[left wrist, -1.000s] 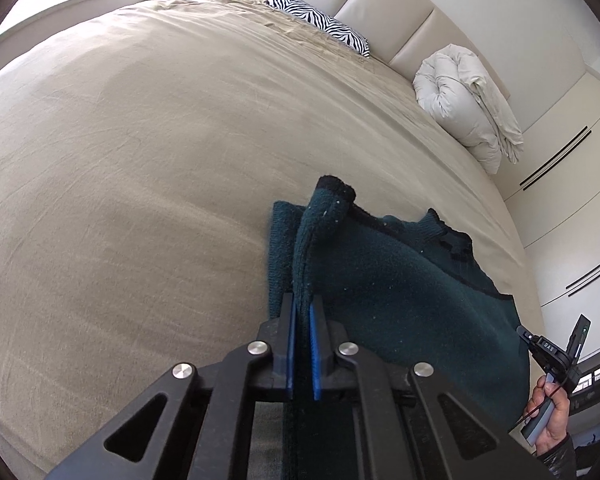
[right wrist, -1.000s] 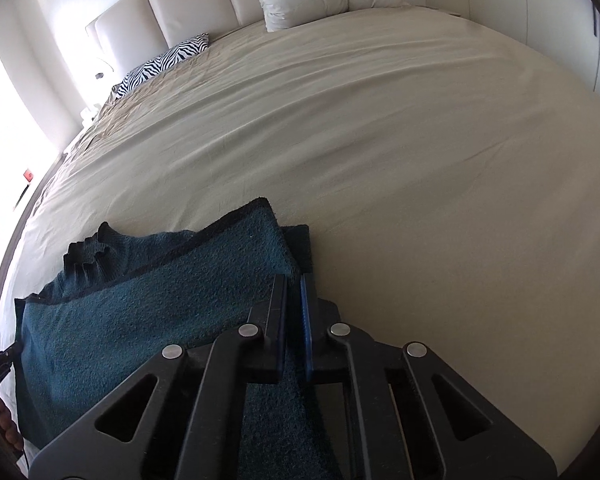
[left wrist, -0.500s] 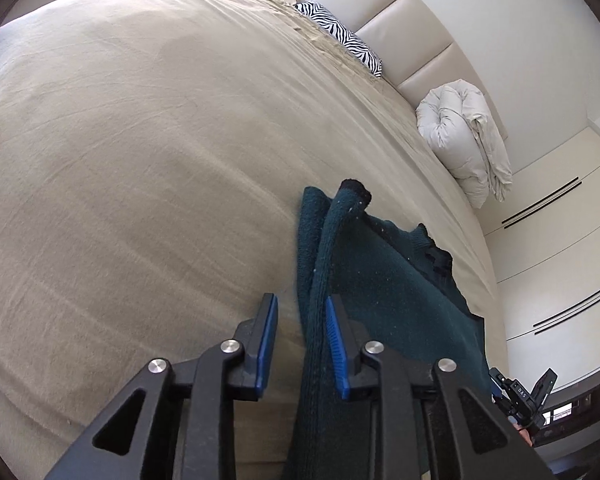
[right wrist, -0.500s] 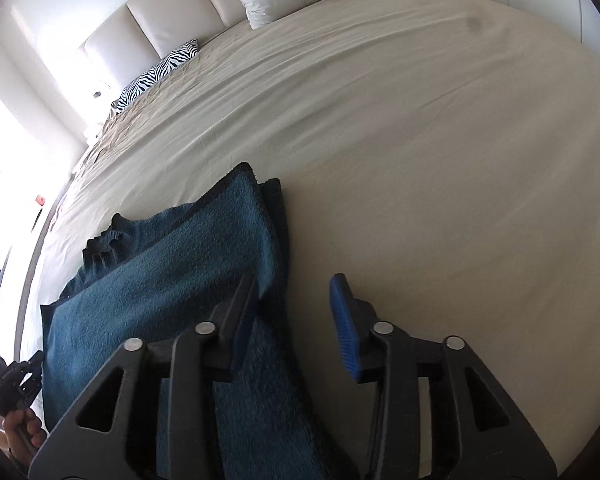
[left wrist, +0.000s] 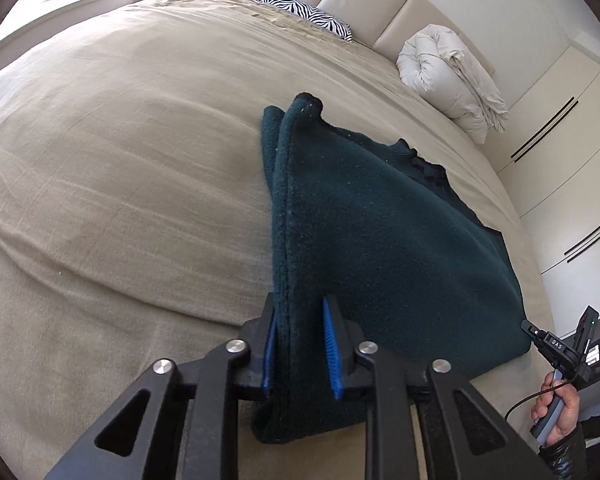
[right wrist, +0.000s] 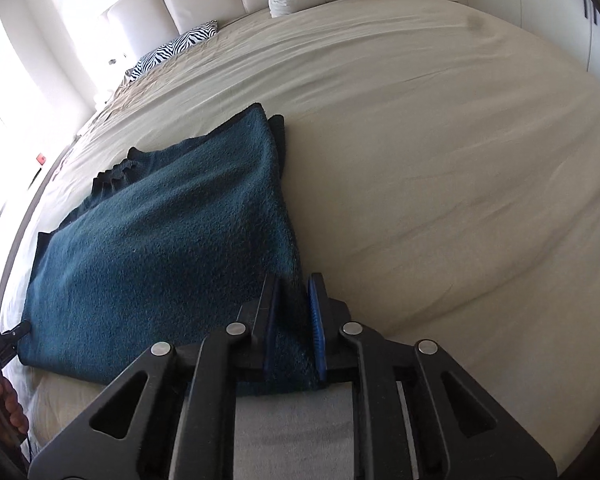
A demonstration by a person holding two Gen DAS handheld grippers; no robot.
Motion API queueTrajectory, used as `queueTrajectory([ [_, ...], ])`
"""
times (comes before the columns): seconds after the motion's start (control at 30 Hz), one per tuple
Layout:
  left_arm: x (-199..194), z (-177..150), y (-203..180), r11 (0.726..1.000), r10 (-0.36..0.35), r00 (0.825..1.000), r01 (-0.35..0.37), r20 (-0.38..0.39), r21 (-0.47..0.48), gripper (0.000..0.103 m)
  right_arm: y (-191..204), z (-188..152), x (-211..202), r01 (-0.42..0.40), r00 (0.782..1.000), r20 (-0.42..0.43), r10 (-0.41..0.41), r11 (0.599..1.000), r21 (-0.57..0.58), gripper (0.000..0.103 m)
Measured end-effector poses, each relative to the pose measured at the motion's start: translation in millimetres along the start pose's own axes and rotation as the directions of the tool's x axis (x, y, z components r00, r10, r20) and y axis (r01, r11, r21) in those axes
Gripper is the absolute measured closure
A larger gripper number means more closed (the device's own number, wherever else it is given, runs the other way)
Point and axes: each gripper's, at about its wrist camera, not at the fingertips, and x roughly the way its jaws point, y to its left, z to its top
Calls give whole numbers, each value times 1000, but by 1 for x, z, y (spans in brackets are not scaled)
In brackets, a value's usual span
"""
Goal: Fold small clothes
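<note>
A dark teal fleece garment point(left wrist: 380, 240) lies folded on the beige bed point(left wrist: 120, 180), collar ribbing at its far edge. My left gripper point(left wrist: 299, 304) sits at the near end of the garment's left fold. Its jaws are closing, and the thick fold fills the gap between the blue pads. In the right wrist view the same garment point(right wrist: 160, 260) spreads to the left. My right gripper point(right wrist: 293, 284) is at its near right corner, jaws closing, with the edge pinched between the pads. A person's hand point(left wrist: 556, 412) on the other gripper's handle shows at the lower right.
A zebra-print pillow point(left wrist: 304, 16) and a rolled white duvet point(left wrist: 448, 76) lie by the padded headboard point(left wrist: 372, 4). Cream wardrobe doors point(left wrist: 560, 128) line the right wall. Bare beige sheet point(right wrist: 440, 180) stretches right of the garment and left of it in the left wrist view.
A second ago both grippers were shut on the garment's side edges. They opened, slid back toward the near corners, and now close on the fabric again.
</note>
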Motion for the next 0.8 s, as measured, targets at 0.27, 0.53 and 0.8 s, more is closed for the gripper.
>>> queueTrajectory([
  [0.27, -4, -9, 0, 999, 35, 999, -35, 11, 32, 91, -14, -10, -12, -16, 1000, 11, 15, 998, 63, 95],
  [0.53, -2, -8, 6, 999, 22, 1000, -22, 5, 35, 91, -19, -20, -16, -20, 1000, 6, 19, 996, 88, 97],
  [0.8, -22, -4, 10, 1000, 19, 1000, -20, 6, 11, 84, -24, -20, -10, -35, 999, -32, 37, 997, 68, 90],
])
